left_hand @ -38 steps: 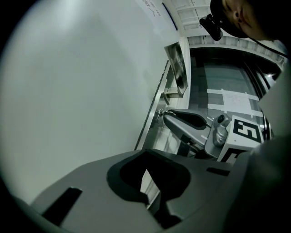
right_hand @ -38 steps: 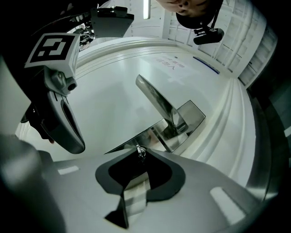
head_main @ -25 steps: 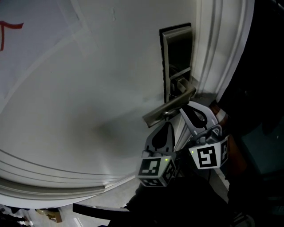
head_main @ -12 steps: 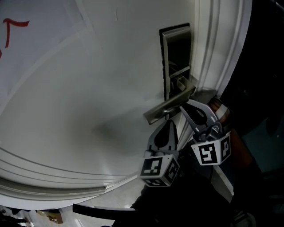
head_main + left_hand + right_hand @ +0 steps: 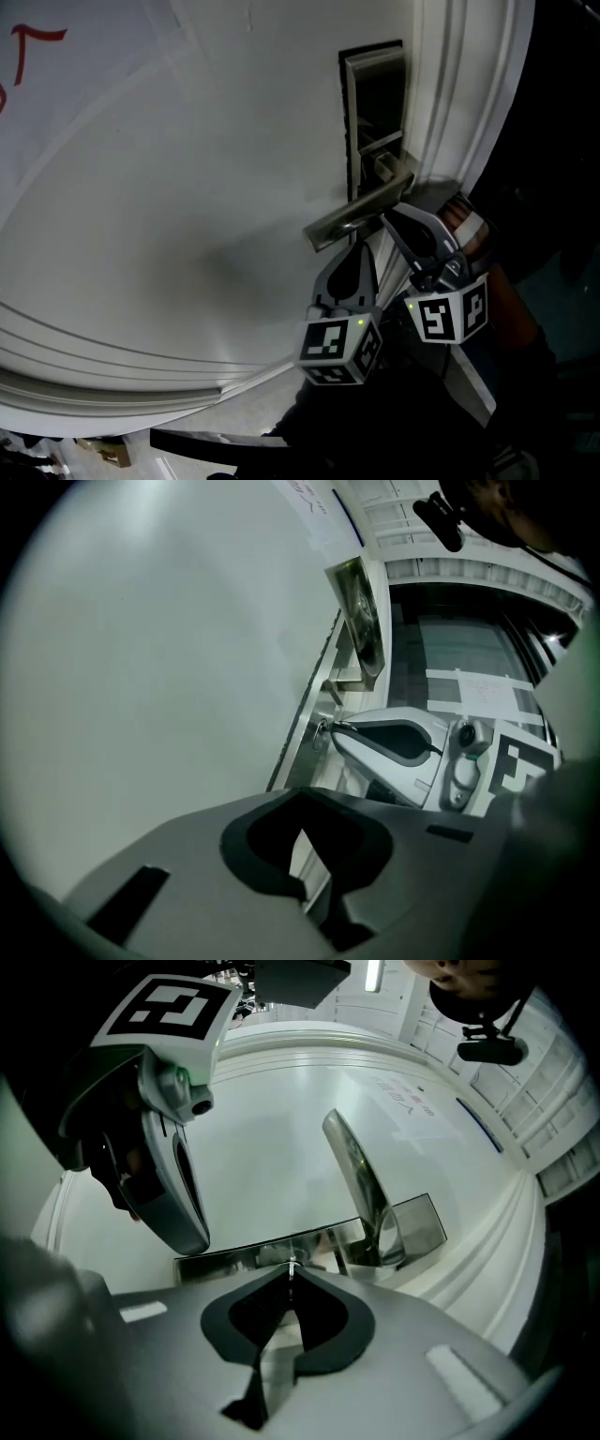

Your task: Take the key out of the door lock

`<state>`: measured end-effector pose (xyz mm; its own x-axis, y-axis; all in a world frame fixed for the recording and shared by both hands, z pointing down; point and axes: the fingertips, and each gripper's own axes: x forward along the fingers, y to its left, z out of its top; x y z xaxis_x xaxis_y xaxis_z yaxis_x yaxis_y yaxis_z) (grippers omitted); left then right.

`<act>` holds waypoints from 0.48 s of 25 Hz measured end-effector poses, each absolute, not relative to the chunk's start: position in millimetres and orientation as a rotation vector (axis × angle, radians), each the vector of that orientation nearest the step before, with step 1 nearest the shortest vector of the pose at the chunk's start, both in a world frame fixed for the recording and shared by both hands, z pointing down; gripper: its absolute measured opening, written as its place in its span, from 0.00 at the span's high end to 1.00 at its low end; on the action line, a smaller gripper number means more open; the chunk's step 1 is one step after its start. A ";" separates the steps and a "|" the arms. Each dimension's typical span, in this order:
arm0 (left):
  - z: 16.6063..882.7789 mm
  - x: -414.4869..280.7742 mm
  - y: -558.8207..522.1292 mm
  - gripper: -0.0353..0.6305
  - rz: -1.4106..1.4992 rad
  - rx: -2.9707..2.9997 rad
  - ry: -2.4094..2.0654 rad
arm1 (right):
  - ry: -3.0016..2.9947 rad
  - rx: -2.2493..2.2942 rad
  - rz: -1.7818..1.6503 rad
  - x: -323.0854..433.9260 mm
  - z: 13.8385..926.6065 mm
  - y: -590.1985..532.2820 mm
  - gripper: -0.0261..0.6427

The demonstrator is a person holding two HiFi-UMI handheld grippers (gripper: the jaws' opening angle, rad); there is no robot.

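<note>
No legible text or numbers

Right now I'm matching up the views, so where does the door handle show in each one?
Head view: door handle centre-right, slanting down-left.
Left gripper view: upper centre, foreshortened.
Right gripper view: centre, standing upright.
Shared landmark: the lock plate behind it.

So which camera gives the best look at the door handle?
The right gripper view: the door handle fills the middle, bright and shown full length. The head view shows it too, but darker and smaller. The left gripper view catches it only foreshortened.
</note>
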<state>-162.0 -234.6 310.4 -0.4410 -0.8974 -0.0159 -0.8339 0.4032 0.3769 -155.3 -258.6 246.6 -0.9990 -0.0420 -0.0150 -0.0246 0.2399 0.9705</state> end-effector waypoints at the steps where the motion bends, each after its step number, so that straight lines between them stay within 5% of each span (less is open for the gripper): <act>1: 310.8 -161.4 -234.4 0.95 -0.493 1.542 -2.465 | -2.444 0.069 -1.948 -155.3 246.6 -258.7 0.94; 12: 306.7 -157.7 -232.1 0.95 -0.506 1.564 -2.462 | -2.312 0.072 -2.064 -154.9 247.6 -259.0 0.94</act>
